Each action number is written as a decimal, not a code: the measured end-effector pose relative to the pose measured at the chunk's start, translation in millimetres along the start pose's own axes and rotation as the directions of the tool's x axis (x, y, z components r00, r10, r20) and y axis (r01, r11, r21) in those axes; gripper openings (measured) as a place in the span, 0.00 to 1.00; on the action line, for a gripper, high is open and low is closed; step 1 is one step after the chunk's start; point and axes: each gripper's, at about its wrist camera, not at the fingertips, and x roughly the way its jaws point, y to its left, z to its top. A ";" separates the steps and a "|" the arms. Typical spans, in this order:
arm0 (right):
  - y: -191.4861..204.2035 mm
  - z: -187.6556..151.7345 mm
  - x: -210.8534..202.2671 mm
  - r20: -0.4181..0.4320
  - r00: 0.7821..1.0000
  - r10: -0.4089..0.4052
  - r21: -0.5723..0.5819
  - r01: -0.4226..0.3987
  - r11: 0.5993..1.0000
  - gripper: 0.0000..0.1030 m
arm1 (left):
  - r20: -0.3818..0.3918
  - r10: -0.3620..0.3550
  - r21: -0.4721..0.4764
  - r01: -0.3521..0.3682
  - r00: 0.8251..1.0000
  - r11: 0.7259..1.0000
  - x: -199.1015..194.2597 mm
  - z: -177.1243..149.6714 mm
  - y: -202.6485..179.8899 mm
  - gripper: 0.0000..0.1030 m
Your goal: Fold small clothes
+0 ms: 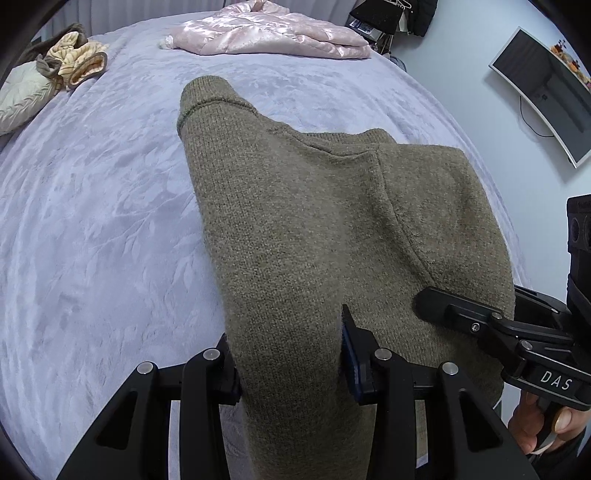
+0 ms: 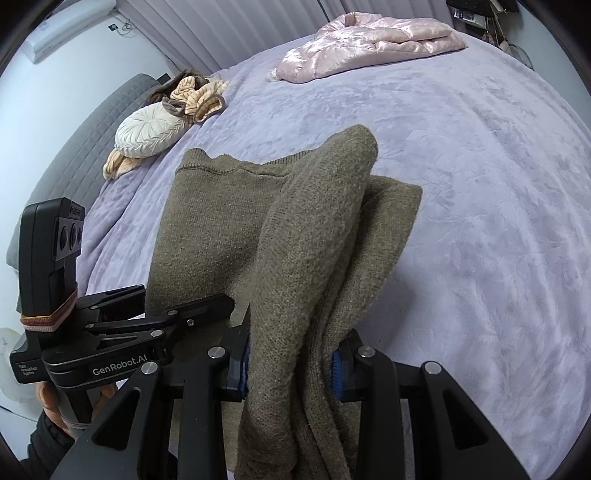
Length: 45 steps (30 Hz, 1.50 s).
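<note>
One sweater point(image 1: 332, 229), two claws point(image 1: 291, 373) point(image 2: 290, 369) gripping

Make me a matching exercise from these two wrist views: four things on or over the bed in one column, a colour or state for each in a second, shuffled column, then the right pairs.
Things:
1. knitted garment
2. quilted jacket
3. round cushion
4. blanket on the bed

Descriptions:
A. shiny pink, lying at the far end of the bed
B. lilac, with a leaf pattern, spread flat
C. cream, pleated, near the bed's edge
D. olive brown, clamped in both the left gripper and the right gripper

Pairs: 1-D, 2-A, 3-C, 4-B
</note>
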 end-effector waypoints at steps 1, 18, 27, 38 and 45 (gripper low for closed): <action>1.2 -3.3 -0.4 -0.001 1.000 0.002 0.000 -0.002 1.000 0.34 | 0.000 0.002 0.000 -0.002 1.000 1.000 -1.3 -2.3 0.7 0.41; 32.9 -33.0 2.6 -0.026 0.999 0.022 -0.013 -0.022 1.000 0.34 | -0.012 0.032 -0.017 -0.032 0.999 0.999 -24.0 -40.8 16.8 0.41; 46.1 -46.6 8.4 -0.045 0.998 0.034 -0.012 -0.035 0.999 0.34 | -0.016 0.063 -0.020 -0.063 0.998 0.998 -31.7 -62.4 22.6 0.41; 63.4 -65.0 15.4 -0.067 0.997 0.034 -0.025 -0.036 0.999 0.34 | -0.033 0.065 -0.038 -0.066 0.997 0.997 -35.9 -84.1 34.2 0.41; 68.8 -71.3 20.8 -0.082 0.996 0.038 -0.028 -0.041 0.999 0.34 | -0.044 0.062 -0.048 -0.065 0.997 0.997 -33.8 -94.8 39.6 0.41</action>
